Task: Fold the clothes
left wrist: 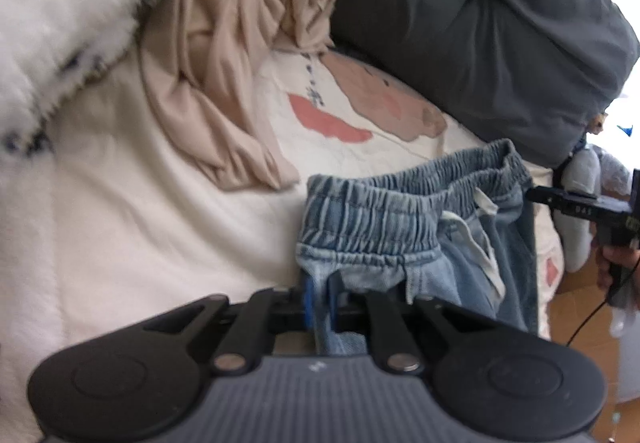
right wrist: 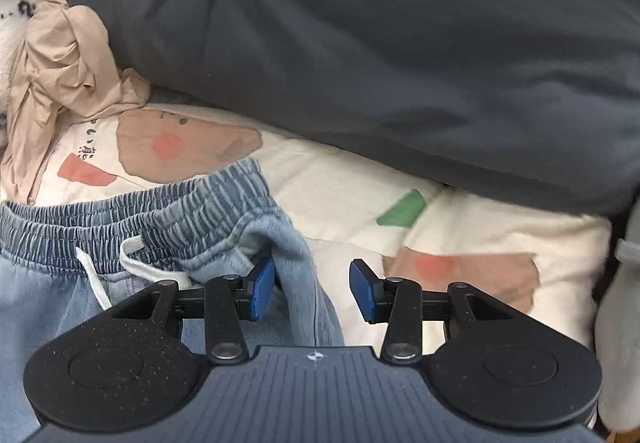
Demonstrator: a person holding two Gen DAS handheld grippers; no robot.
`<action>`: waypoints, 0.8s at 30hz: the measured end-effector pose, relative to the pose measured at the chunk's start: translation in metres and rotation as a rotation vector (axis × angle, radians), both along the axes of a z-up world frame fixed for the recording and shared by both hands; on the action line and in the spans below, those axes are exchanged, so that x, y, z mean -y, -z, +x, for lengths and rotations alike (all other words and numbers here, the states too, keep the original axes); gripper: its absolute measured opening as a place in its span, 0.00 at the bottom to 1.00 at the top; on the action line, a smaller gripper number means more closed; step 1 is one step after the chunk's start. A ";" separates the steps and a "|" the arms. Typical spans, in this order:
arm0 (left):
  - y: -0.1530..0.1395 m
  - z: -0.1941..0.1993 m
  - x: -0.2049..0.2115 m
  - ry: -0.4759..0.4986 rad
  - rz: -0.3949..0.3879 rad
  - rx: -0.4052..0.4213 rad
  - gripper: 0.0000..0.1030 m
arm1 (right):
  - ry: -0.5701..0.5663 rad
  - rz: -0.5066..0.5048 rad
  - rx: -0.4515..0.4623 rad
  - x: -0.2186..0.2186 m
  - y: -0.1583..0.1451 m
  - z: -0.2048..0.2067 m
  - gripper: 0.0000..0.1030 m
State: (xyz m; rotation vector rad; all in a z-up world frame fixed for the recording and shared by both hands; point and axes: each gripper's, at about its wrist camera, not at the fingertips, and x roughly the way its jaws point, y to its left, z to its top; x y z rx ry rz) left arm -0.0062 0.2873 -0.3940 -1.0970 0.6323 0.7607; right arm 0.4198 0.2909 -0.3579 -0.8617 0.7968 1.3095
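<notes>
Left gripper (left wrist: 320,299) clamps the light-blue denim shorts (left wrist: 400,227) below their ruched elastic waistband; right gripper (right wrist: 312,289) half-open, one pad touching denim.

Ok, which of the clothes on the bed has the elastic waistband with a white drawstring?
The blue denim pants, nearest both grippers. The beige garment lies crumpled farther back with no waistband showing.

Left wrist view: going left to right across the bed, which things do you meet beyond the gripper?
White fluffy blanket → crumpled beige garment → denim shorts, pinched in the shut left gripper → the right gripper coming in from the right edge.
</notes>
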 end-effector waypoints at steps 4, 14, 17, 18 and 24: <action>0.002 -0.007 -0.004 -0.009 -0.016 0.005 0.07 | -0.043 0.012 -0.071 -0.014 -0.008 0.000 0.47; 0.014 -0.005 -0.008 -0.010 -0.068 0.052 0.10 | -0.082 -0.017 -0.145 -0.017 -0.025 0.012 0.47; 0.019 -0.004 -0.007 -0.009 -0.070 0.048 0.12 | -0.062 -0.021 -0.167 -0.023 -0.021 0.018 0.47; 0.020 -0.004 -0.007 -0.010 -0.070 0.050 0.12 | -0.059 -0.025 -0.172 -0.026 -0.018 0.020 0.47; 0.020 -0.001 -0.008 0.018 -0.055 0.044 0.13 | -0.063 -0.082 -0.186 -0.036 0.006 0.024 0.36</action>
